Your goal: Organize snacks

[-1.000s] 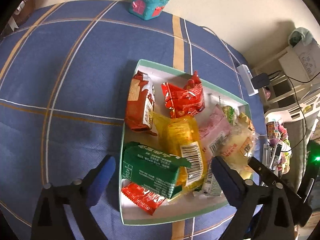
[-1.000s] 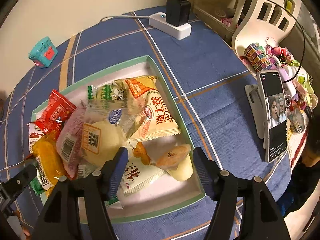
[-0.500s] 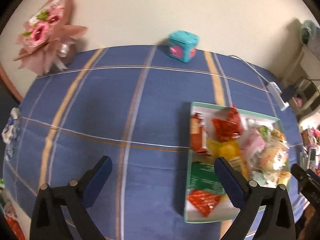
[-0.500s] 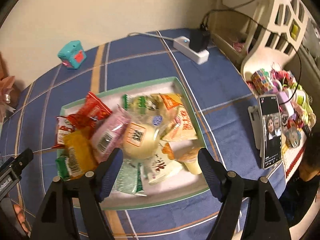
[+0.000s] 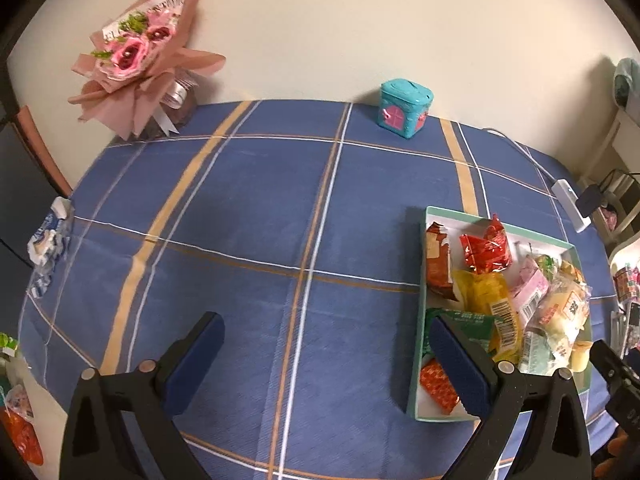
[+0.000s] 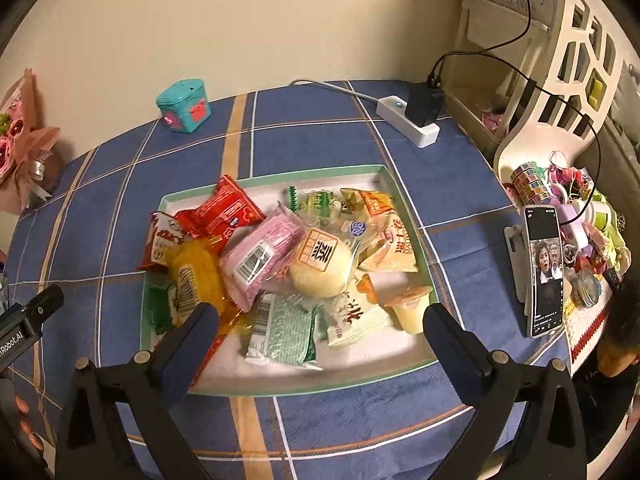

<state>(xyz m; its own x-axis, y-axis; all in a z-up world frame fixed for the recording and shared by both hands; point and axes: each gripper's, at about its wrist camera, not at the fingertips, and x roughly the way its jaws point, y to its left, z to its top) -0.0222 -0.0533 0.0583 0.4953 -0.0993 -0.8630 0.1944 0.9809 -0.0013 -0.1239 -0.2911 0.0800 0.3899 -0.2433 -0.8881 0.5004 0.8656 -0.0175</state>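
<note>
1. Our right claw (image 6: 320, 344) is opening, its jaws now spread wide with nothing gripped; the green-striped wafer packet (image 6: 282, 332) and jelly cup (image 6: 410, 306) lie below the gap, untouched.
2. Our left claw (image 5: 326, 360) also stands wide and empty, over bare blue plaid cloth beside the tray.
3. Both claws tilt steeply down from above the surface, so we look over the whole pile, which suits choosing the next packet.
4. The snacks sit heaped in the mint-rimmed white tray (image 6: 280, 178): a red packet (image 6: 224, 210), a pink packet (image 6: 260, 258), a yellow packet (image 6: 198, 276), and a round bun (image 6: 320, 268) overlapping each other. We judge them gathered but not yet sorted.
5. Farther out on the surface (image 5: 248, 240) stand a teal house-shaped box (image 5: 404, 110) and a pink bouquet (image 5: 140, 60) by the wall, well apart from the tray.
6. To the right, a power strip (image 6: 408, 124) and a propped phone (image 6: 546, 272) sit clear of the tray.
</note>
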